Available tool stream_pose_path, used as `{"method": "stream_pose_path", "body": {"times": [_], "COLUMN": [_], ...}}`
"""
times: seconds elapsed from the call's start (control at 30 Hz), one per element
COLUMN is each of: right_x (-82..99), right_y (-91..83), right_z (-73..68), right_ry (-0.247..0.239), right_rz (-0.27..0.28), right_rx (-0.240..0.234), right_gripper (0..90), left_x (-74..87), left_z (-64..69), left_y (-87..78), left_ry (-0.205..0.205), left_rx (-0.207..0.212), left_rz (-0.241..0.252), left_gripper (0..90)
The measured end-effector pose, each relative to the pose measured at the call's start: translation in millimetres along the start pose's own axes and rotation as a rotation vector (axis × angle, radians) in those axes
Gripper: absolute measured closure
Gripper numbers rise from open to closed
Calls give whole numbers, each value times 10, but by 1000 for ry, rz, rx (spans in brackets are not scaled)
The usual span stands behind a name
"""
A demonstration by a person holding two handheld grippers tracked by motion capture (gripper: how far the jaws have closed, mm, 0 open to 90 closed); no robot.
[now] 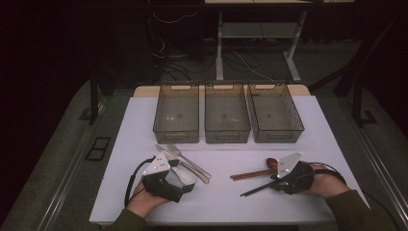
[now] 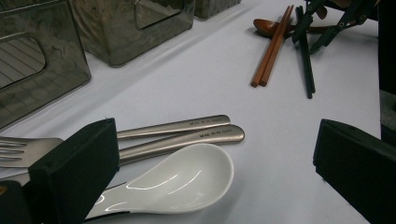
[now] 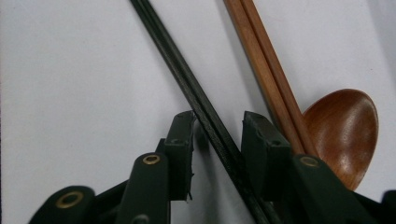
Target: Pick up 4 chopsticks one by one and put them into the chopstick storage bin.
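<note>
Chopsticks, black, are lying as a pair on the white table, running up between the jaws of the right gripper. In the right gripper view those jaws are standing partly open, one on each side of the pair. The pads are sitting close to the black sticks, the left pad nearly touching, but a slit of table is still showing on either side, so no grip is being made. Just outside the right jaw, brown chopsticks are lying side by side, angled the same way as the black pair. Beyond them, farther from that jaw, a brown wooden spoon is resting bowl up, its bowl touching the brown sticks.

In the high view the right gripper is being held low over the table, with the black chopsticks sticking out from under it toward the table's middle.

The left gripper is holding its jaws wide apart and gripping nothing. A white ceramic spoon is lying between them, close against the left jaw and well clear of the right one. Two steel handles are lying side by side just beyond the spoon, passing behind the left jaw, where a fork's tines are showing. Farther ahead of these jaws, three clear bins are standing in a row.
</note>
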State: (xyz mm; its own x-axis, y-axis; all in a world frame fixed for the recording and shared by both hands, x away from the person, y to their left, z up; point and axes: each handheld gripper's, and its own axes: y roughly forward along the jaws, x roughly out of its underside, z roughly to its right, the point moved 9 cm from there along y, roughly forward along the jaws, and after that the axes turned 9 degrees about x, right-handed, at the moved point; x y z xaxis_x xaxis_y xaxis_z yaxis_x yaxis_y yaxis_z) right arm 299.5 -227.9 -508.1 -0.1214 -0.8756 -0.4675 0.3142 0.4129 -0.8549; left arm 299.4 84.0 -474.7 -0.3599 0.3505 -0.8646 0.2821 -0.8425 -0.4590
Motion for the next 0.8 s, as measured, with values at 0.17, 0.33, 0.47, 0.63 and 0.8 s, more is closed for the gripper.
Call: {"method": "stream_pose_path", "body": {"times": [0.17,0.33,0.47,0.63,0.8], "right_x": [-2,4,6,8,8], "right_y": [1,1,2,1,-1], "right_z": [-2,2,2,-3,-13], "right_ry": [-1,-6,-4,1,14], "right_rz": [-7,-11,-15,-18,-22], "right_rx": [-5,-12,-19,-28,-33], "right_gripper": [666,697,719,739,744], "left_x": [-3,-3,-4,-4,-2], "left_z": [-1,1,1,-1,2], "left_y": [0,0,-1,-1,-2], "left_ry": [0,0,0,0,1], "left_rx": [0,0,0,0,1], "left_rz": [4,5,5,6,2], "left_gripper": [0,0,0,0,0]}}
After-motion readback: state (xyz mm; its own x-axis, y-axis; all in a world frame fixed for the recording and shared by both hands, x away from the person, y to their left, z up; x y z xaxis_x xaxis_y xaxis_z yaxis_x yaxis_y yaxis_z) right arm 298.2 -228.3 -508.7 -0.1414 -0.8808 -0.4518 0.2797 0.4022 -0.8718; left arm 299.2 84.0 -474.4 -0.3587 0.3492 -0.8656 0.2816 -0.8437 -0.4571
